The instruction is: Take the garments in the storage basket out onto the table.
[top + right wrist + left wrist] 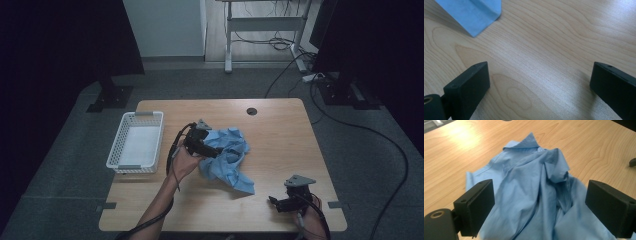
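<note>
Two jaws stand wide on the right gripper (274, 202), low over bare wood near the table's front edge. Farther in, the left gripper (539, 202), equally wide, straddles the crumpled light-blue cotton shirt (227, 157) mid-table, ungrasped; the white plastic lattice basket (135, 141) beyond stays empty, so everything remains to do.

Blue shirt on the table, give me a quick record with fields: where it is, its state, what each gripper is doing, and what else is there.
item: blue shirt, crumpled in a heap, collar showing
place: middle of the wooden table
left gripper: open, at the shirt's left edge, fingers either side of the cloth, not closed on it
right gripper: open, over bare wood near the front right, apart from the shirt
other: white basket at the table's left, nothing seen inside
</note>
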`<state>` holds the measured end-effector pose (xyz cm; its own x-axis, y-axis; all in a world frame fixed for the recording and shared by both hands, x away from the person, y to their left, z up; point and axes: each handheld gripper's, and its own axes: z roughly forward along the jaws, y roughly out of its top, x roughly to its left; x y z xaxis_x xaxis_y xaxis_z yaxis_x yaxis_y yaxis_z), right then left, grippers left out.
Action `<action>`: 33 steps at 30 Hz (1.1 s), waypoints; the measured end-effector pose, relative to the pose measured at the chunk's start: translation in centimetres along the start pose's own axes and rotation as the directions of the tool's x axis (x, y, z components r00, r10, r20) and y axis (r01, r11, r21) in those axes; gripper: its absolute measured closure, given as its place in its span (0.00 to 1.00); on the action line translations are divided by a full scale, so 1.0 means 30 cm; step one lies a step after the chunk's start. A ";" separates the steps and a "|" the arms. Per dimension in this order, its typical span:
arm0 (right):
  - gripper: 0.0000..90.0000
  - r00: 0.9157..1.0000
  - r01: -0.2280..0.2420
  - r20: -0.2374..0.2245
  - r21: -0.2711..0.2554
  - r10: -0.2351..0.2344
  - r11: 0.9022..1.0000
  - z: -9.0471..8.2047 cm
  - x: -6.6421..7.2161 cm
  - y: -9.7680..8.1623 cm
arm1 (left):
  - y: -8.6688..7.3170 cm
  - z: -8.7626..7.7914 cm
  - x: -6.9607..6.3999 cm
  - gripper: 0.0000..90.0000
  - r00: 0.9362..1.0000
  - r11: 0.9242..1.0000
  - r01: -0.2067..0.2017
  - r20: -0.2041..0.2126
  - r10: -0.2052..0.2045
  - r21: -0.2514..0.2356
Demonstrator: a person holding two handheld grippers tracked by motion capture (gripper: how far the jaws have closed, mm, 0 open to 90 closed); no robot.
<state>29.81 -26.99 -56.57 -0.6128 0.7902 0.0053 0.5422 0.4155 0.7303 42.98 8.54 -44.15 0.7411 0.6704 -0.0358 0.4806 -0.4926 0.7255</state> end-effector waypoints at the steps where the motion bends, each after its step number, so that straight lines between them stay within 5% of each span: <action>1: 0.03 1.000 0.000 0.000 0.000 0.000 1.000 0.000 0.000 0.000 | -0.005 -0.009 0.003 0.09 1.000 1.000 -0.001 -0.002 0.001 -0.001; 19: 0.03 1.000 0.002 0.003 -0.001 -0.002 1.000 0.000 0.000 0.000 | -0.156 -0.122 0.037 0.06 0.999 1.000 0.002 -0.039 -0.002 -0.014; 33: 0.03 1.000 -0.002 0.004 -0.001 0.002 1.000 0.000 0.001 0.000 | -0.312 -0.121 0.034 0.02 0.998 1.000 -0.010 -0.054 0.010 0.001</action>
<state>29.80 -26.97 -56.58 -0.6090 0.7931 0.0038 0.5430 0.4134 0.7309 37.55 15.86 -48.49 0.7194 0.6945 0.0090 0.4734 -0.4997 0.7254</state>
